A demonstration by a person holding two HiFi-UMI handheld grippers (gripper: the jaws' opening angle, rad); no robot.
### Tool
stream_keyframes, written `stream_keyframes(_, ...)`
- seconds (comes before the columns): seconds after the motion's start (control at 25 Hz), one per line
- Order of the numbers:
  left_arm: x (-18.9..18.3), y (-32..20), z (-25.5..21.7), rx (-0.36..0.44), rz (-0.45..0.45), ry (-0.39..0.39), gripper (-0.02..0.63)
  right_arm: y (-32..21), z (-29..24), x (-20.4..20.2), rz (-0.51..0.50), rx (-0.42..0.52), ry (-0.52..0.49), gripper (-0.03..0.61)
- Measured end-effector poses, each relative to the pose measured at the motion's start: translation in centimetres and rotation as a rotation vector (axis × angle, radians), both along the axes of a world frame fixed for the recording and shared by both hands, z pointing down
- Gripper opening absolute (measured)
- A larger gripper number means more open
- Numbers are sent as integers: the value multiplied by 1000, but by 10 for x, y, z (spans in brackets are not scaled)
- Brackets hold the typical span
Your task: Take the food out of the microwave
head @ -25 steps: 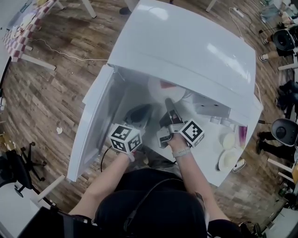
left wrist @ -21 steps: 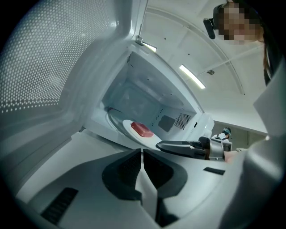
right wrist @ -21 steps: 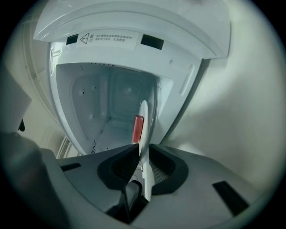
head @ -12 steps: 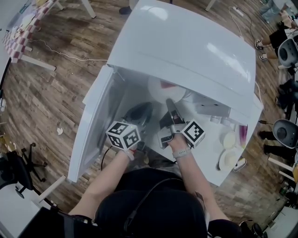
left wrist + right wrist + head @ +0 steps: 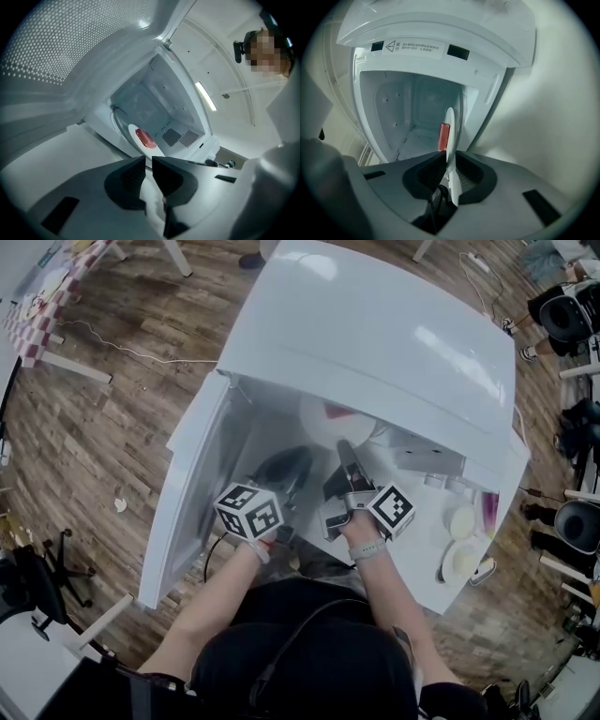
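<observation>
Right tongs [image 5: 451, 161] clamped on plate [image 5: 449, 123] rim; left tongs [image 5: 148, 164] narrowly parting, empty, beside door [image 5: 192, 488].

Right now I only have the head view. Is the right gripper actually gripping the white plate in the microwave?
Observer: Yes. In the right gripper view, the right gripper has its jaws shut on the rim of the round white plate.
Operator: What's the red thing on it?
Observer: One flat red block of food, lying on the plate inside the open white microwave, not yet out.
Operator: Left gripper?
Observer: The left gripper is empty. Its jaws have just been opening and stand a slit apart, pointing at the plate from outside the cavity.
</observation>
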State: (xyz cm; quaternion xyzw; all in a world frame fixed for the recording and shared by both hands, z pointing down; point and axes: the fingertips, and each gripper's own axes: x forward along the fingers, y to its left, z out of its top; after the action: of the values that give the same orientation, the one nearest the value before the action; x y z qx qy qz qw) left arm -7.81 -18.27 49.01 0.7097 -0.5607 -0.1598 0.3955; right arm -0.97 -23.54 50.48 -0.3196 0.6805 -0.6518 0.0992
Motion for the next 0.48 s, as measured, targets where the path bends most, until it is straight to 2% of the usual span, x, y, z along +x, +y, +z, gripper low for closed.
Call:
stream_keyframes(0.12,5,-2,2,-8,18,79,108,0,-1,0,5,-5,-2,75)
stream_keyframes(0.32,6,-4,1,-8,3,163,124,1,-4,1,-2,13,5,57)
stream_keyframes(0.48,5,-7,1,-6,-3,189,124,0,-4,2,-2,16,-4,52)
